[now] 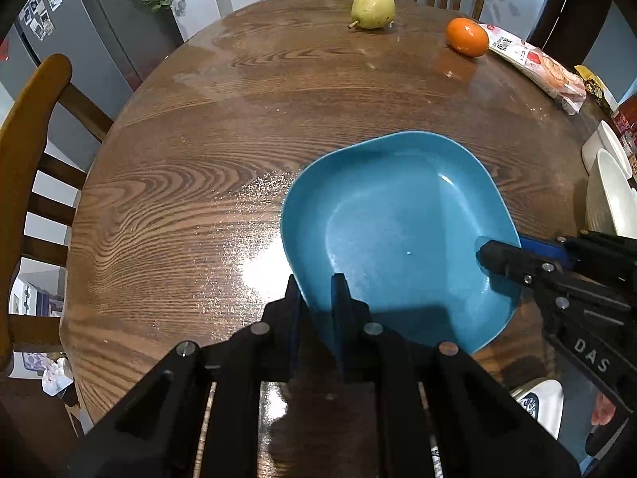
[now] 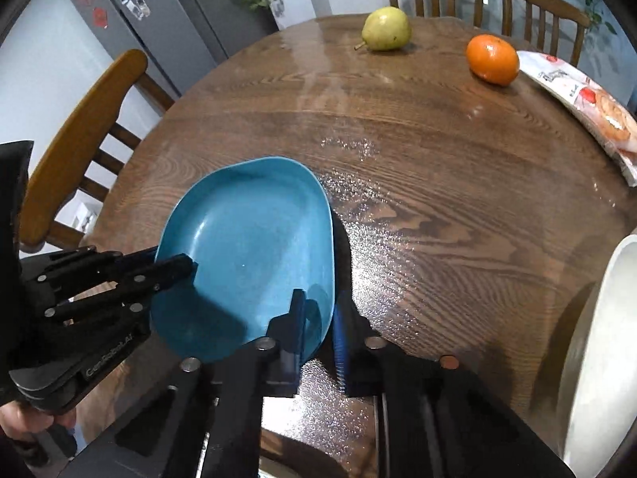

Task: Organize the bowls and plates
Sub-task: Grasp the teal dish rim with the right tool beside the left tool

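A blue, rounded-square plate (image 1: 398, 219) is over the near part of the round wooden table (image 1: 179, 199). My left gripper (image 1: 317, 285) is shut on the plate's near rim, one finger inside the plate and one outside. My right gripper (image 1: 497, 249) reaches in from the right and pinches the right rim. In the right wrist view the same plate (image 2: 247, 239) casts a dark shadow on the table along its right edge. There my right gripper (image 2: 318, 310) is shut on the near-right rim, while the left gripper (image 2: 171, 259) clamps the left rim.
Two white bowls (image 1: 609, 199) stand at the table's right edge, one of them large in the right wrist view (image 2: 597, 358). A pear (image 1: 372, 8), an orange (image 1: 466, 36) and a snack packet (image 1: 537, 67) lie at the far side. Wooden chairs (image 1: 36, 127) ring the table.
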